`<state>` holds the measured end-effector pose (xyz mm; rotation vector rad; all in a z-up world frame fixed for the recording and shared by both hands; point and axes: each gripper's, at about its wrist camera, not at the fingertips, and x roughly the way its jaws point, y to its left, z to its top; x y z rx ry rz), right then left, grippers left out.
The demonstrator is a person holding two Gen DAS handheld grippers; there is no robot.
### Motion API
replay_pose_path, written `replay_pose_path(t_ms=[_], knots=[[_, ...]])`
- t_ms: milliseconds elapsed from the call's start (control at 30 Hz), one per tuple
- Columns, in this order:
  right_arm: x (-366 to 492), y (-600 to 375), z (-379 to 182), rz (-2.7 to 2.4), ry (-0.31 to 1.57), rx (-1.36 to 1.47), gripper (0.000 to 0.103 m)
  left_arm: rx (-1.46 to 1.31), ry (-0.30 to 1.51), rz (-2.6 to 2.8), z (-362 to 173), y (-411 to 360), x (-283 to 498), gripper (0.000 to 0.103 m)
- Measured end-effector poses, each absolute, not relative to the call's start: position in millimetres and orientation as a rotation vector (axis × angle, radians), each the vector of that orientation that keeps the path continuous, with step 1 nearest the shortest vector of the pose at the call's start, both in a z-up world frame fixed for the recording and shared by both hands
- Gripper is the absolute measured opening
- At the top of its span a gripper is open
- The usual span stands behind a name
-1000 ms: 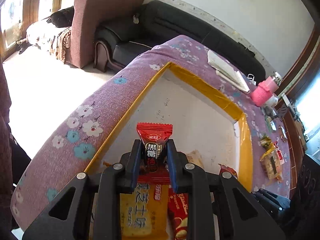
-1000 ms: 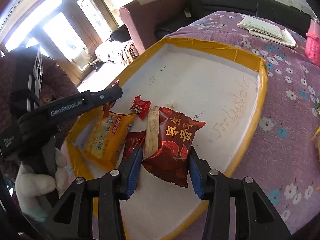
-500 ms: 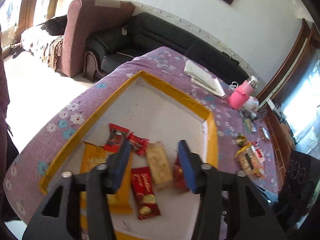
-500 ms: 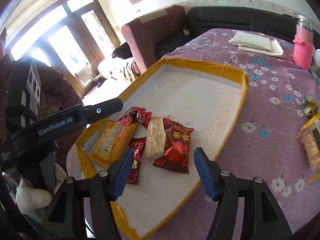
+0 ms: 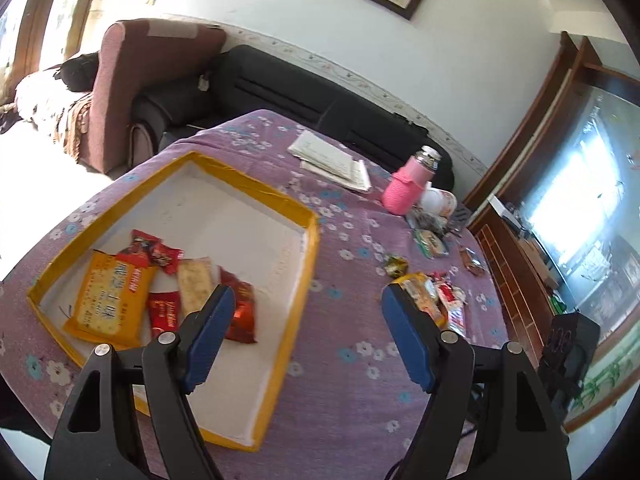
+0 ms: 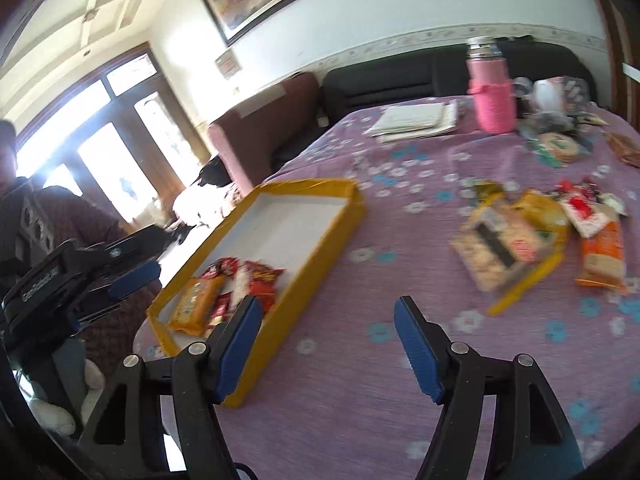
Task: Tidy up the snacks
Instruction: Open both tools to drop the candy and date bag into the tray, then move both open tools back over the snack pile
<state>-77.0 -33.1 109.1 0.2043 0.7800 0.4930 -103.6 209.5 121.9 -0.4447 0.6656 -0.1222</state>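
A yellow-rimmed white tray (image 5: 308, 240) lies on the purple flowered tablecloth; it also shows in the right wrist view (image 6: 320, 248). Inside it lie a yellow biscuit pack (image 5: 110, 300), red candies (image 5: 154, 252), a pale bar (image 5: 195, 288) and a dark red pack (image 5: 241, 312). Loose snacks (image 5: 432, 300) lie on the cloth right of the tray, with a large cracker pack (image 6: 504, 248) and an orange pack (image 6: 604, 256). My left gripper (image 5: 304, 336) is open and empty above the tray's near right side. My right gripper (image 6: 328, 344) is open and empty above the cloth, right of the tray.
A pink bottle (image 5: 406, 192) and a stack of papers (image 5: 332, 160) stand at the table's far side, with small packets (image 5: 432, 240) beside them. A black sofa (image 5: 304, 96) and a maroon armchair (image 5: 140, 80) stand beyond the table. The left gripper shows at the right wrist view's left edge (image 6: 80, 284).
Both grippers let go of their packs in the tray, opened wide and pulled back and up. The right gripper has swung right toward the loose snacks.
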Motion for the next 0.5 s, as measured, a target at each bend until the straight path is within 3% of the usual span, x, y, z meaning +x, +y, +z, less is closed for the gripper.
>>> replay_pose_path(t_ms=[500], knots=[[-65,-184,93,0.188,0.779,0.320,0.076,-0.400,0.704,-0.229,114,159,-96,0.076]])
